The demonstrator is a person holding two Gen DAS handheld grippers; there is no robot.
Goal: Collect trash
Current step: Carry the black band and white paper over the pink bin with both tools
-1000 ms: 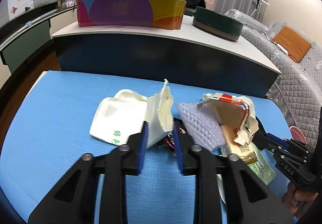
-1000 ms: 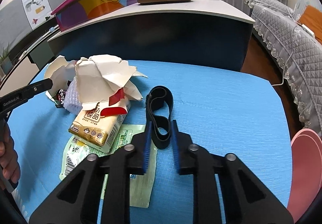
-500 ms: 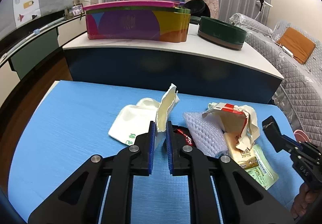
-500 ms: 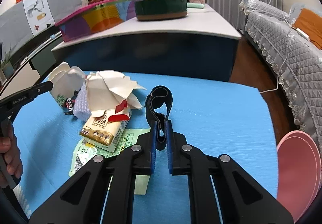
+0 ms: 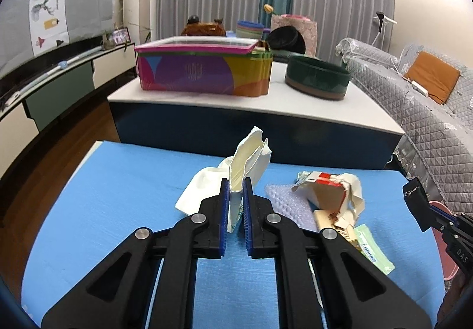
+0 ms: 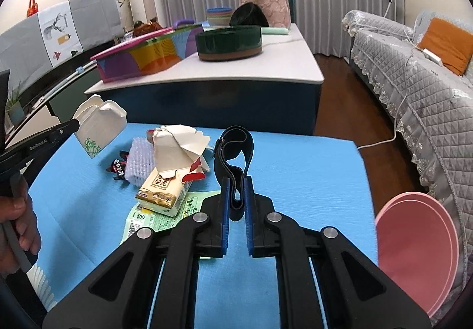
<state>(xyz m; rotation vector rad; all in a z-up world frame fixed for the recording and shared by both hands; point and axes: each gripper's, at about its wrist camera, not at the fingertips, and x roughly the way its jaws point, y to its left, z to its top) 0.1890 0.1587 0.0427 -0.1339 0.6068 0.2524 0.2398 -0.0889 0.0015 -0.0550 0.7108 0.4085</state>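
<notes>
My left gripper [image 5: 235, 191] is shut on a torn white carton [image 5: 249, 156]. In the right wrist view the carton [image 6: 99, 126], printed with green bamboo, hangs clear above the blue mat [image 6: 295, 169] at the left. My right gripper [image 6: 235, 191] is shut on a black strap [image 6: 233, 148], whose loop stands up beyond the fingertips. On the mat between them lie bubble wrap [image 6: 139, 160], a ripped red-and-white box [image 6: 177, 146], a beige tissue pack [image 6: 162, 193], a green wrapper [image 6: 159, 216] and a small black wrapper [image 6: 118, 168].
A pink round bin [image 6: 414, 246] stands off the mat's right edge. Behind the mat a low white-topped table [image 5: 354, 110] carries a colourful box [image 5: 204, 72] and a green tin [image 5: 316, 81]. A quilted grey sofa [image 6: 414, 86] runs along the right. A hand [image 6: 17, 222] grips the left tool.
Both grippers closed, the left on the white carton and the right on the black strap, then rose. The carton left the mat, uncovering the small black wrapper.
</notes>
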